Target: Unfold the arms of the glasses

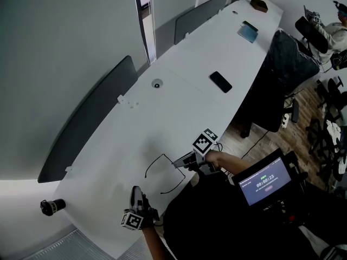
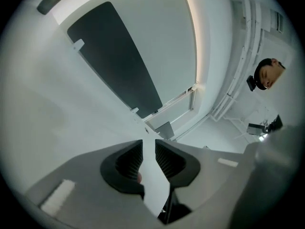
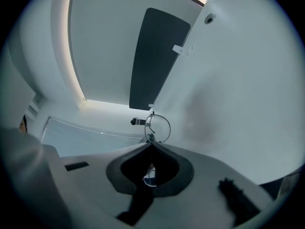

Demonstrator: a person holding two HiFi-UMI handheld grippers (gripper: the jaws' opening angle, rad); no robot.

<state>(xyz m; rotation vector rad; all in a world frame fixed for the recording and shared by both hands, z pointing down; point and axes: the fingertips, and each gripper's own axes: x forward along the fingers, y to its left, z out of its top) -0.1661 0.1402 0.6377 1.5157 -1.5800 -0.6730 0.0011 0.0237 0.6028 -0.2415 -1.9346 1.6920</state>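
- Two grippers over the table (image 1: pixel 179 91), and the glasses (image 1: pixel 162 155) sit near its front edge, in front of the person.
- Right gripper (image 1: pixel 184 160) is clamped tight on the frame, with a lens ring poking out just past its tips.
- Left gripper (image 1: pixel 137 191) is near the glasses but off them, jaws a little apart with only bare table between.
- Step in hand, I'd say: the left is lining up on an arm while the right anchors.
- Next move calls for catching that thin wire arm and swinging it outward gently, without twisting the frame.

One glasses (image 3: pixel 159 128), two grippers (image 1: pixel 136 195) (image 1: pixel 179 160)
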